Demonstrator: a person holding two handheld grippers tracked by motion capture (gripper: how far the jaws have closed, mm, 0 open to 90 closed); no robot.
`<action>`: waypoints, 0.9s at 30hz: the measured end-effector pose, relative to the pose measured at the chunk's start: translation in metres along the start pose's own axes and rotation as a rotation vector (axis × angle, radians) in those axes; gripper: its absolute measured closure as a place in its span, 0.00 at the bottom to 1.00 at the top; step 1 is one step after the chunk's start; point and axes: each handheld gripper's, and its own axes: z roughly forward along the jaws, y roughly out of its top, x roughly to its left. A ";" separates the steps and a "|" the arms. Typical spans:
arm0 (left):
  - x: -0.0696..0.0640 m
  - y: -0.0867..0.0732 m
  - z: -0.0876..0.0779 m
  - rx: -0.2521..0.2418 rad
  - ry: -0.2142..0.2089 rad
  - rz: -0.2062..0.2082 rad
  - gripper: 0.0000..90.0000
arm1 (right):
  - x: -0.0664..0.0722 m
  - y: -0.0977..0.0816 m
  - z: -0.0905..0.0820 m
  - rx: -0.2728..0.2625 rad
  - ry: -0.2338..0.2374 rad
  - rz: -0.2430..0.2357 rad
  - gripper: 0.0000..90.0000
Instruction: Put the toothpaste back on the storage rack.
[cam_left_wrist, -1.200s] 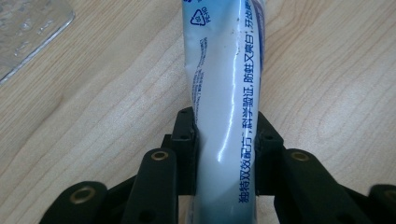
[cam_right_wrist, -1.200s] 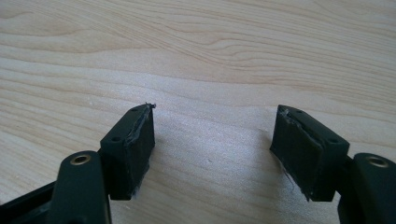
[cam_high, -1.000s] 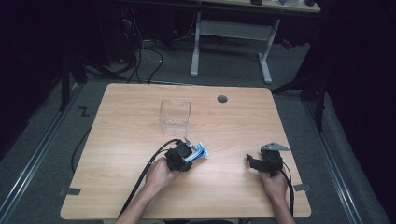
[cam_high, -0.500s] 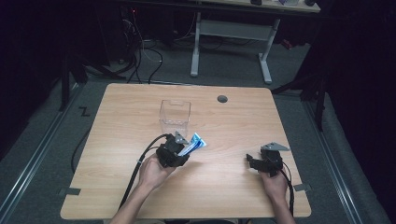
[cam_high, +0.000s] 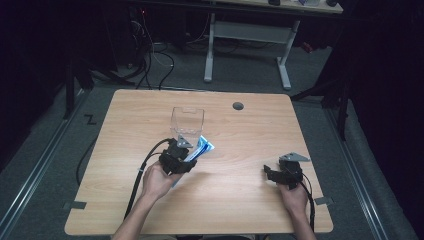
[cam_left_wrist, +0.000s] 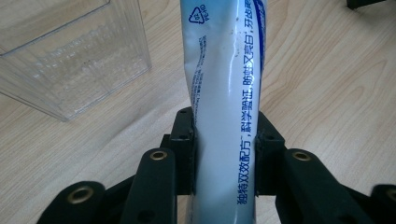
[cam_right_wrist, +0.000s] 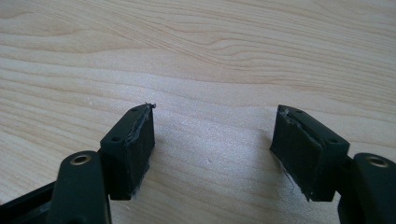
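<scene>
A white and blue toothpaste tube (cam_left_wrist: 226, 79) with printed characters is clamped between the jaws of my left gripper (cam_left_wrist: 225, 149), which is shut on it. In the high view that left gripper (cam_high: 181, 159) holds the tube (cam_high: 202, 148) just in front of a clear plastic box (cam_high: 187, 122), above the table. The clear box (cam_left_wrist: 70, 51) stands at the upper left of the left gripper view. My right gripper (cam_right_wrist: 212, 144) hovers low over bare wood with its jaws wide apart and nothing between them. In the high view the right gripper (cam_high: 280, 172) sits at the right front.
The wooden table (cam_high: 125, 125) has a round cable hole (cam_high: 238, 106) near its far edge. Beyond the table, a second desk's white legs (cam_high: 245, 35) stand on dark floor. Cables trail from both grippers toward the front edge.
My left gripper has lifted the toothpaste tube and carried it away from the person, toward the clear box. The right gripper has stayed where it was.
</scene>
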 end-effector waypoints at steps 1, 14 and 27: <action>0.001 0.000 0.000 -0.002 0.002 0.000 0.76 | 0.000 0.000 0.000 0.000 0.000 0.000 0.33; 0.014 0.000 -0.007 -0.045 0.026 -0.035 0.76 | 0.000 0.000 0.000 0.000 0.000 0.000 0.33; 0.023 0.011 -0.017 -0.096 0.038 -0.060 0.76 | 0.000 0.000 0.000 0.000 0.000 0.001 0.33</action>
